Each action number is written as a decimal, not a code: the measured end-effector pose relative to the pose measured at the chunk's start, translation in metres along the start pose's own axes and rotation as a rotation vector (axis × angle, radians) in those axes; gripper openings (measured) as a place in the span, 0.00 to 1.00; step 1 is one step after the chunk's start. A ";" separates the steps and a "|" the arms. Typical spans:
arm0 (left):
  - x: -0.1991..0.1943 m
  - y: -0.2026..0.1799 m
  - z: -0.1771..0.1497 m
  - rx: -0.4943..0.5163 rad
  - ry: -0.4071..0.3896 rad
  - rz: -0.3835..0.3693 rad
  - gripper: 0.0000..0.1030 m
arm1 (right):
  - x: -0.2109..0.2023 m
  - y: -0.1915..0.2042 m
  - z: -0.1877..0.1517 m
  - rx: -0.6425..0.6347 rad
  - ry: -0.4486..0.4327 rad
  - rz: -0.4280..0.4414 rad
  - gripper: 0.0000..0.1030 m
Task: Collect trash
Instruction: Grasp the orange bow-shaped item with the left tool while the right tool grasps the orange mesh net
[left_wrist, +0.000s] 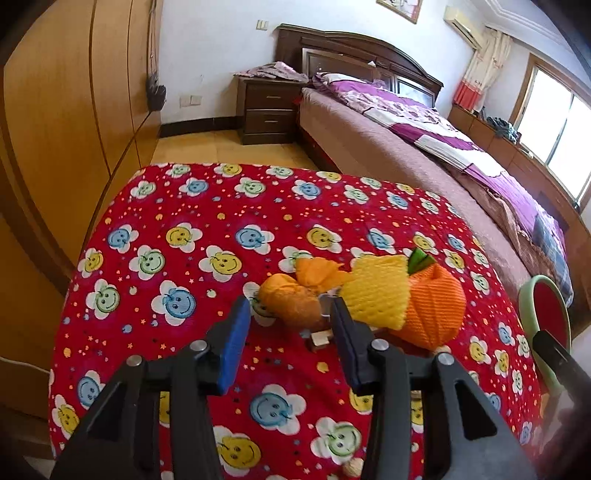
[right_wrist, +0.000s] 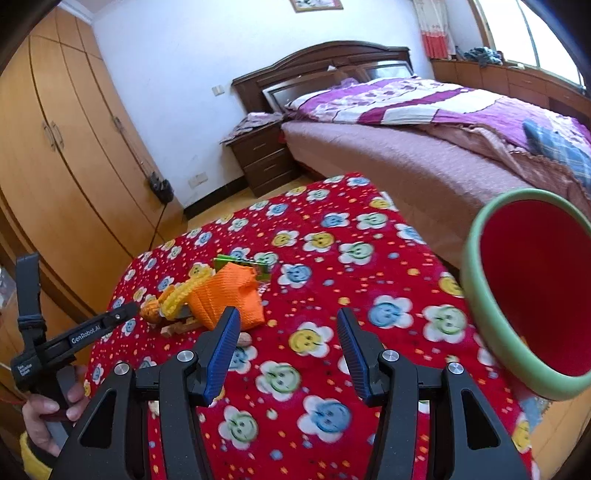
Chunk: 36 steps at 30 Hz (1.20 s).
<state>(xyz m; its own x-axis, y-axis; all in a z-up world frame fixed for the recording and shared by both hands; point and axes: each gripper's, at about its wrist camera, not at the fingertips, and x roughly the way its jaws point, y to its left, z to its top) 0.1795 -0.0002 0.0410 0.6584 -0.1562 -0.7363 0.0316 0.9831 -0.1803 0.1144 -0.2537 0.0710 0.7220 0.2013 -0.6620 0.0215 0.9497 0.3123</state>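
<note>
A heap of trash lies on the red smiley-flower tablecloth (left_wrist: 177, 229): an orange foam net (left_wrist: 434, 306), a yellow foam net (left_wrist: 380, 291), orange peel (left_wrist: 290, 295), a green wrapper (left_wrist: 419, 258) and small wood bits (left_wrist: 317, 341). My left gripper (left_wrist: 290, 314) is open and empty, its tips on either side of the peel. In the right wrist view the heap shows as the orange net (right_wrist: 225, 295) and yellow net (right_wrist: 181, 295). My right gripper (right_wrist: 288, 325) is open and empty, to the right of the heap. A green bin with red inside (right_wrist: 532, 288) stands at the right.
A nut shell (right_wrist: 244, 339) lies near the right gripper's left finger. A bed (right_wrist: 424, 129) with purple bedding stands behind the table, a nightstand (right_wrist: 258, 155) beside it. Wooden wardrobes (right_wrist: 55, 147) line the left. The bin also shows at the right edge of the left wrist view (left_wrist: 546, 302).
</note>
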 end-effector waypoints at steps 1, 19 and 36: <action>0.003 0.001 0.000 -0.005 0.004 0.001 0.44 | 0.005 0.002 0.001 -0.002 0.007 0.005 0.54; 0.043 0.012 -0.010 -0.078 0.067 -0.049 0.44 | 0.083 0.029 -0.002 -0.081 0.126 0.047 0.54; 0.025 0.007 -0.012 -0.088 0.027 -0.154 0.18 | 0.073 0.038 -0.014 -0.110 0.084 0.126 0.10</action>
<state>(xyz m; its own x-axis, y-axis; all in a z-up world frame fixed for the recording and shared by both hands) 0.1868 0.0017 0.0132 0.6306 -0.3083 -0.7122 0.0642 0.9353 -0.3480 0.1584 -0.1994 0.0250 0.6540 0.3356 -0.6780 -0.1446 0.9351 0.3235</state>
